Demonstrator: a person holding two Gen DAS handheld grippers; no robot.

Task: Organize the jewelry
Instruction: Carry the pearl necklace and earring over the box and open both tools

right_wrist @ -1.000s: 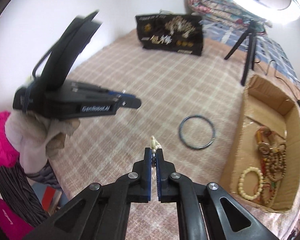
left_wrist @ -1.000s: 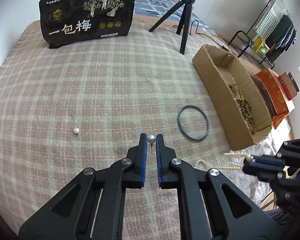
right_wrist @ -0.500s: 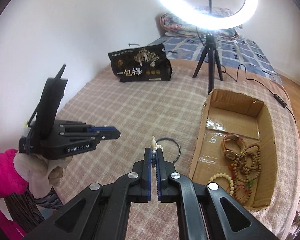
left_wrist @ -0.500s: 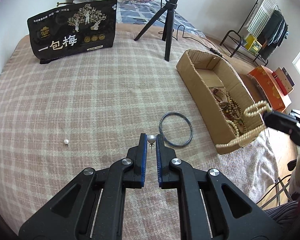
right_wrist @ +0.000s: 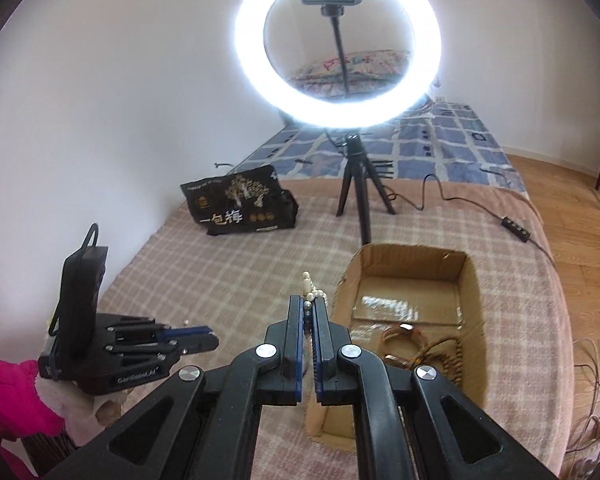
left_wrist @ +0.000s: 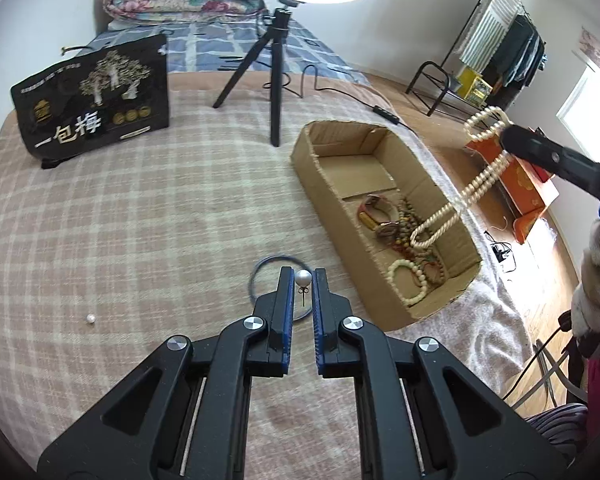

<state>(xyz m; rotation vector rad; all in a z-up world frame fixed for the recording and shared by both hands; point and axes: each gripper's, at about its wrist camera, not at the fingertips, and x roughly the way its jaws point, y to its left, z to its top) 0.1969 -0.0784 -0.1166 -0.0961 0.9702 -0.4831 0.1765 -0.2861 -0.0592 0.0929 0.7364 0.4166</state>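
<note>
My left gripper is shut on a pearl stud earring, held above the checked blanket. My right gripper is shut on a cream pearl necklace, which hangs down over the cardboard box; its lower loop dangles over the beaded bracelets inside. In the right wrist view only the necklace's top beads show above the fingers. A second pearl earring lies on the blanket at the left. A dark blue bangle lies on the blanket, partly hidden behind my left fingers.
A black snack bag stands at the back left. A ring light on a tripod stands behind the box, its cable trailing right. An orange box and a clothes rack are off the bed's right side.
My right gripper has lifted the pearl necklace off the blanket and carried it up over the cardboard box. My left gripper has risen and tilted up, still holding the earring.
</note>
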